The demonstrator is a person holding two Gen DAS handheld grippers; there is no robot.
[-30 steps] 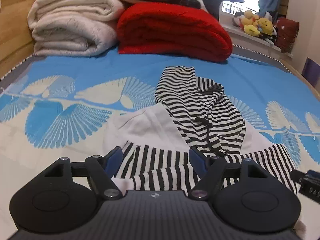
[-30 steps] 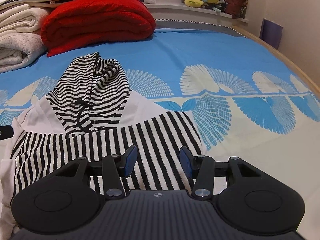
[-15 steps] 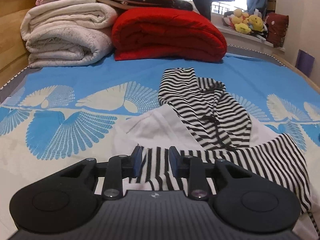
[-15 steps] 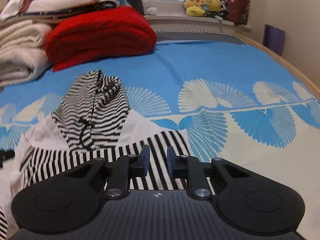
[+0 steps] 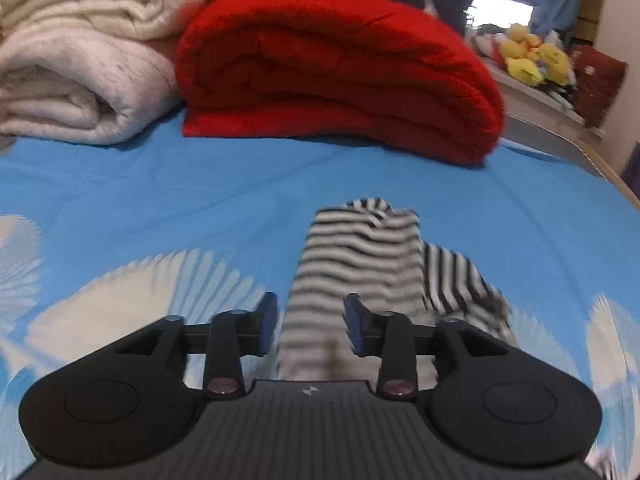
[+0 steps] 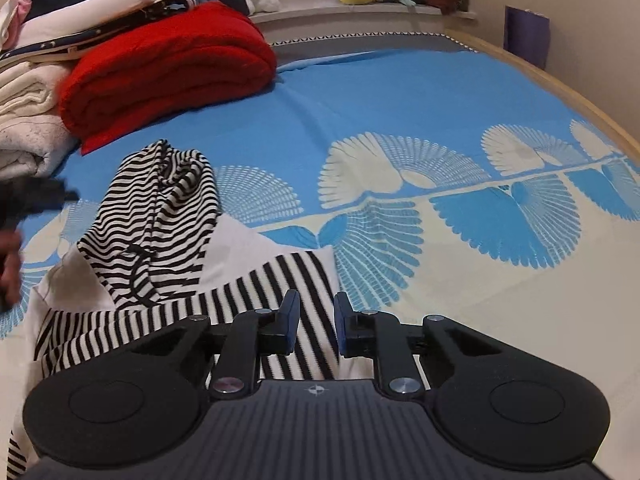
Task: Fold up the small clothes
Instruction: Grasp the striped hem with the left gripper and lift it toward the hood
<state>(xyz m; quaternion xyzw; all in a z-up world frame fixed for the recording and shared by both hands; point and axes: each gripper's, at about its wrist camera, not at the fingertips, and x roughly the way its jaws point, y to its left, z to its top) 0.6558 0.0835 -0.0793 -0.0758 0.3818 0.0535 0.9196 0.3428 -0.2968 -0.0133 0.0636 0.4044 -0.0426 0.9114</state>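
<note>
— Where's the garment?

— A small striped hoodie [image 6: 160, 236] lies on the bed [image 6: 400, 120], spread ahead and to the left of the right gripper [image 6: 316, 326]. Its hood points away toward the red blanket [image 6: 168, 68]; its lower edge is hidden under the gripper body.

— Is that gripper holding it?

— The blue pads stand narrowly apart with a striped fold between them. Whether they press the cloth, I cannot tell.

— And the left gripper [image 5: 310, 328]?

— Its jaws are opening. Striped cloth runs up between the fingers [image 5: 267, 322], but a gap shows on each side, so the pads look clear of it. That view is smeared by motion; the stripes blur and the cloth's near end vanishes behind the gripper.

— Anything else?

— Folded cream blankets [image 5: 80, 52] far ahead to the left, plush toys [image 5: 532, 60] on a sill to the right. In the right wrist view a dark blurred shape at the left edge is cut off; I can't make it out.
</note>
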